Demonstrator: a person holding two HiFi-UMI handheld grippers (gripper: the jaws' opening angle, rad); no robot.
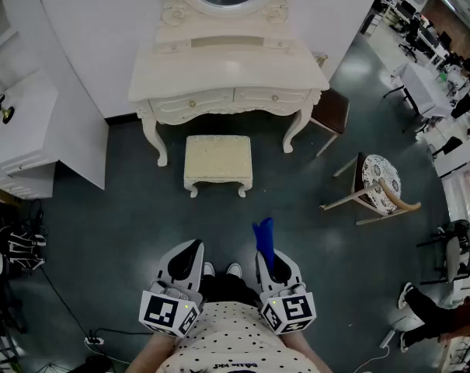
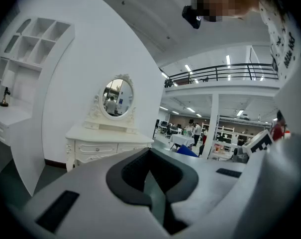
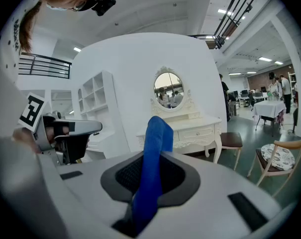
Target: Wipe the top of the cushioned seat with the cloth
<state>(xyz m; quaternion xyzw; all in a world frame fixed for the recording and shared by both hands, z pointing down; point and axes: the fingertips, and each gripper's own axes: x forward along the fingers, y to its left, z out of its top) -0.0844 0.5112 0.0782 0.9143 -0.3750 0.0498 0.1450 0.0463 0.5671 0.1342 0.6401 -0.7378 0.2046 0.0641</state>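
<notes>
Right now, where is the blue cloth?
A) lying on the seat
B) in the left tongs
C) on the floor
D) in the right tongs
D: the cloth sticks up, pinched in the right tongs, while the seat is bare and the left tongs are shut on nothing.

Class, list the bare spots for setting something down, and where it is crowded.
Free: the stool top, the dresser top, and the floor between stool and shoes. Crowded: right side, around the armchair and brown seat; lower left, by the gear.
</notes>
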